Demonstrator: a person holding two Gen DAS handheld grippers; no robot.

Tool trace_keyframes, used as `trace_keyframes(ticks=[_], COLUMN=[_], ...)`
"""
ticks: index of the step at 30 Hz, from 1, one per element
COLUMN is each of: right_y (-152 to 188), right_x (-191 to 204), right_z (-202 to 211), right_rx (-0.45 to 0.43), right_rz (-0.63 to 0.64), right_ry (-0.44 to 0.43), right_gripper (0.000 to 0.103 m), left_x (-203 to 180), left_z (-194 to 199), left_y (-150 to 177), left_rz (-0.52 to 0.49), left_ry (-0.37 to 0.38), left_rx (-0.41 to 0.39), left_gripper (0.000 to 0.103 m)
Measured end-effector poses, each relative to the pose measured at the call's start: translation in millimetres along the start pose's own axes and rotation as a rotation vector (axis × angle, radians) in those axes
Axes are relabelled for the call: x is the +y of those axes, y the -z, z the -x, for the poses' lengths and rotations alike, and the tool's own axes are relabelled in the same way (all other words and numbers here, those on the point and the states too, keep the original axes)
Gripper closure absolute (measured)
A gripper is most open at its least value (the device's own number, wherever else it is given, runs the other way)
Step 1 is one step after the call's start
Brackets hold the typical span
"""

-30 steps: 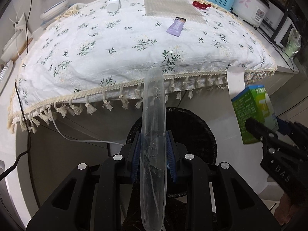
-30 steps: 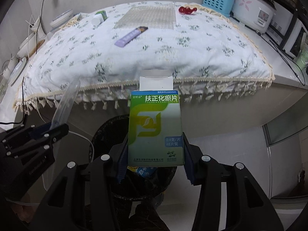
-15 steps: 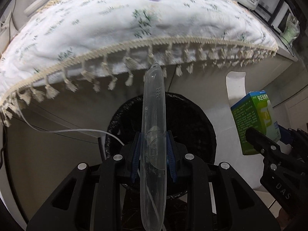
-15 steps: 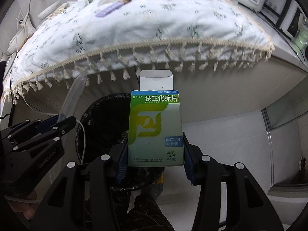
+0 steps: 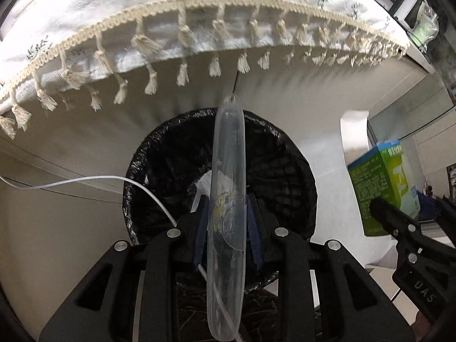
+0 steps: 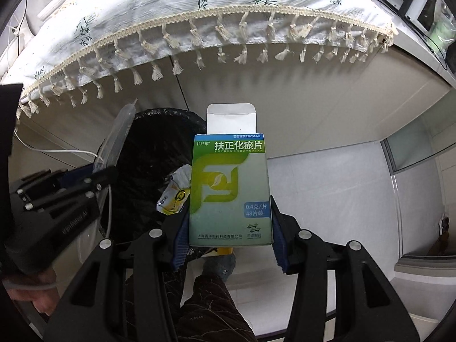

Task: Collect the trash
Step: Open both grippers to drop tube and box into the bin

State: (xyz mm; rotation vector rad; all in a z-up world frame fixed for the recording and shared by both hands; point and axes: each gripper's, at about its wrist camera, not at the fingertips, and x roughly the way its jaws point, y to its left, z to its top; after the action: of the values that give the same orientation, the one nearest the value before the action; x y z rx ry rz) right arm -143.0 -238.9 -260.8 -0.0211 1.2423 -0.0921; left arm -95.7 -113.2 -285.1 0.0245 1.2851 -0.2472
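My left gripper (image 5: 228, 216) is shut on a long clear plastic case (image 5: 229, 148), which sticks out forward over the mouth of a black bag-lined bin (image 5: 159, 154). To its right, my right gripper (image 5: 404, 208) holds a green medicine box (image 5: 379, 188). In the right wrist view the right gripper (image 6: 230, 239) is shut on that green box (image 6: 229, 188), its white top flap open, just right of the bin (image 6: 142, 148). A crumpled yellow-white wrapper (image 6: 175, 196) lies inside the bin. The left gripper (image 6: 94, 176) with the clear case (image 6: 119, 131) shows at left.
A floral tablecloth with a tasselled fringe (image 5: 199, 2) overhangs the white cabinet front just beyond the bin. A white cable (image 5: 85, 181) runs past the bin's left rim. A person's trouser leg (image 6: 211, 299) is below the grippers, with pale tiled floor (image 6: 327, 199) to the right.
Both grippers have sunk below the table edge toward the bin, still holding the case and the box. The table top has slid out of view and the bin looks larger.
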Motion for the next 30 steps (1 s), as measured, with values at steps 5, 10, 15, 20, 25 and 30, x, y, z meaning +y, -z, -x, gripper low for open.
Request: trace_keyframes(ticks=[5, 10, 15, 20, 25, 30], right_y=[-0.5, -5.6, -12.6, -16.2, -20.7, -22.9], right_x=[7.1, 22.4, 42.7, 65.0, 78.9, 90.7], right_z=[-2.0, -2.0, -6.2, -10.8, -15.2, -10.6], right_rx=[0.001, -0.004, -0.006, -0.001, -0.004, -0.020], right_rz=[0.024, 0.051, 0.087, 0.127, 0.152, 0.170], right_ry=[-0.008, -0.025, -0.050, -0.075, -0.081, -0.088], right_gripper=[0.057, 0.057, 0.057, 0.056, 0.056, 0.043], left_x=[4.4, 13.1, 29.5, 52.7, 68.6, 79.1], left_z=[9.3, 23.0, 36.5, 40.4, 43.0, 44.2], left_y=[-5.5, -11.3, -11.3, -7.3, -2.3, 4.4], left_rz=[-0.018, -0.006, 0.014, 0.062, 0.103, 0.120], left_ry=[-0.018, -0.035, -0.060, -0.089, -0.106, -0.117], left_rx=[-0.044, -0.093, -0.134, -0.125, -0.114, -0.106], left_gripper=[0.052, 0.032, 0.012, 0.007, 0.007, 0.007])
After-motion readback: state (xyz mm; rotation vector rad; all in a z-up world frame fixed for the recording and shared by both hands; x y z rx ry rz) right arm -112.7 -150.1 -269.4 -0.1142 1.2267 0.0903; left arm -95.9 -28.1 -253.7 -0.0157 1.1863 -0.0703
